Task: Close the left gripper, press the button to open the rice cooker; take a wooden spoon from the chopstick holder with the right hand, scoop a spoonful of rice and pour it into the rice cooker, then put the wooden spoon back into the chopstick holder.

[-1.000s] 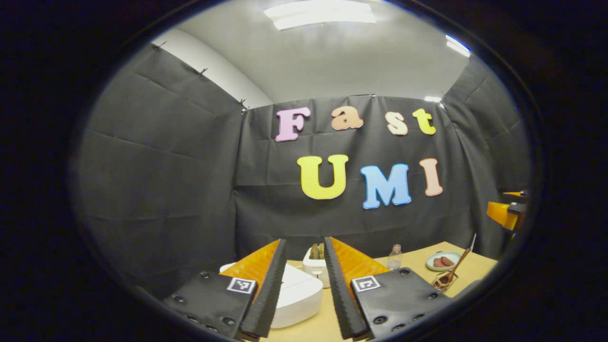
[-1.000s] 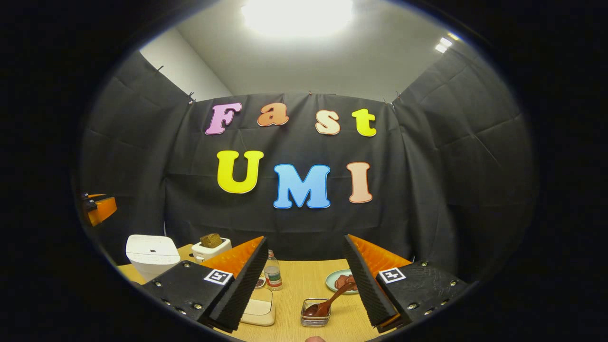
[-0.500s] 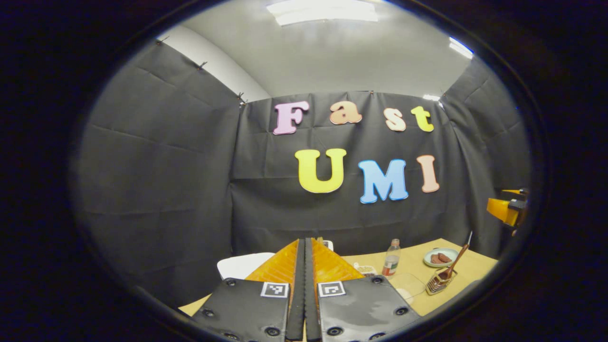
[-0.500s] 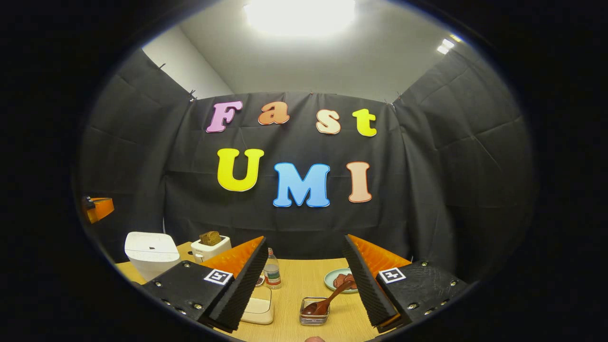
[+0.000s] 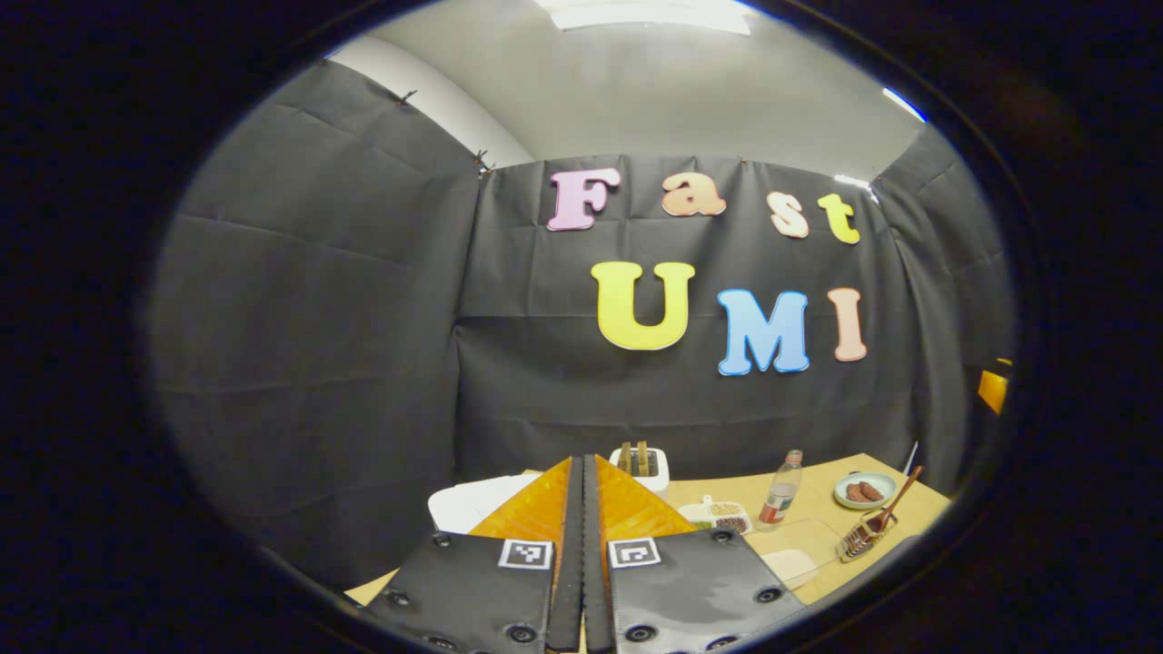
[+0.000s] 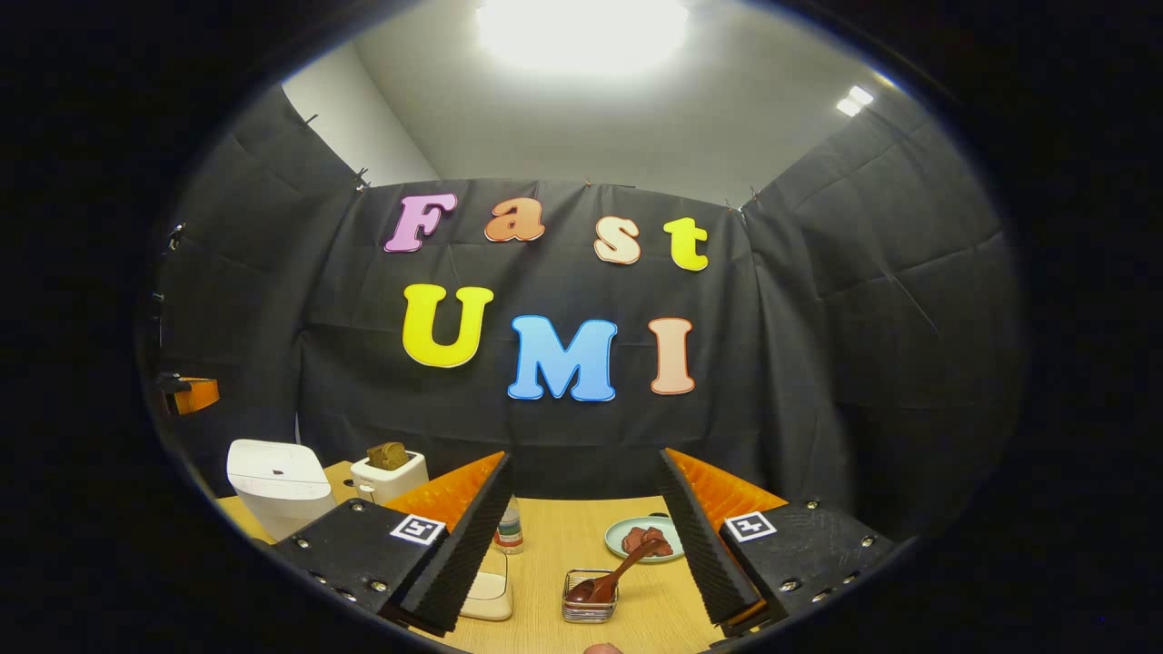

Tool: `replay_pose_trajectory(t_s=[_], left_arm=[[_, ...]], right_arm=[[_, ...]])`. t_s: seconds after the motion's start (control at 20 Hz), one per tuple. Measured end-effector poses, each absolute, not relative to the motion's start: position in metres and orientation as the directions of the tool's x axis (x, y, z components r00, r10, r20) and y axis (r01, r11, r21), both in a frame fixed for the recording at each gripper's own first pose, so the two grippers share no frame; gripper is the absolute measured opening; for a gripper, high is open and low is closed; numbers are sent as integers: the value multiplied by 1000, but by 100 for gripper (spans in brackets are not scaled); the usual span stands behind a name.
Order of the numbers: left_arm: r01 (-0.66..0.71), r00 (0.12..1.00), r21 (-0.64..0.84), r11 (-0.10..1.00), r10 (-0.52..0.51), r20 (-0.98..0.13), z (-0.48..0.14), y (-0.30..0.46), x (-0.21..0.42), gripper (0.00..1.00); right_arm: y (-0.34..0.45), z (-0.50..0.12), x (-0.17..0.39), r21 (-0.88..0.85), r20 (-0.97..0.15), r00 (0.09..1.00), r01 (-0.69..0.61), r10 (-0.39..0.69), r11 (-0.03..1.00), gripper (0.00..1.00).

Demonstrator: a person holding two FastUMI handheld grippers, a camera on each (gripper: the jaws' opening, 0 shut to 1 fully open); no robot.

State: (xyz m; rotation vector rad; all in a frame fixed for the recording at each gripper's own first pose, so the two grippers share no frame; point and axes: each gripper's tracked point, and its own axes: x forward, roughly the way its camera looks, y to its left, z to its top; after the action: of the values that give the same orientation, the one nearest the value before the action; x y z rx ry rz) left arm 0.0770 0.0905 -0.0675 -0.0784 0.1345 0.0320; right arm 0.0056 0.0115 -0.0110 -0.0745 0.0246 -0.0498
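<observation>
Closed since a second ago, the left gripper (image 5: pixel 582 545) keeps its ribbed black pads pressed flat together, nothing between them, above the table (image 5: pixel 818 490). Just beyond its orange fingers sits the smooth white rice cooker (image 5: pixel 468 502), lid down. Right gripper (image 6: pixel 581 527) stands wide apart and empty; between its fingers the wooden spoon (image 6: pixel 613 578) leans in the wire chopstick holder (image 6: pixel 589 607).
</observation>
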Motion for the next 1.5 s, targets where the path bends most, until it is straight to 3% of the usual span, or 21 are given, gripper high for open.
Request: replay_pose_trajectory(t_s=[0.3,0.85,1.5], left_arm=[[-59,971,-182,982,14,-239,-121,115,123,9],[-21,900,-144,989,-44,-434,-251,122,173,9],[-23,897,-145,989,-43,-439,-269,115,174,9]], right_arm=[[10,-12,1,-91,-30,994,104,-107,990,96],[7,-26,-17,-143,-61,973,211,-221,967,96],[15,-33,-13,-124,-71,971,220,-230,968,96]])
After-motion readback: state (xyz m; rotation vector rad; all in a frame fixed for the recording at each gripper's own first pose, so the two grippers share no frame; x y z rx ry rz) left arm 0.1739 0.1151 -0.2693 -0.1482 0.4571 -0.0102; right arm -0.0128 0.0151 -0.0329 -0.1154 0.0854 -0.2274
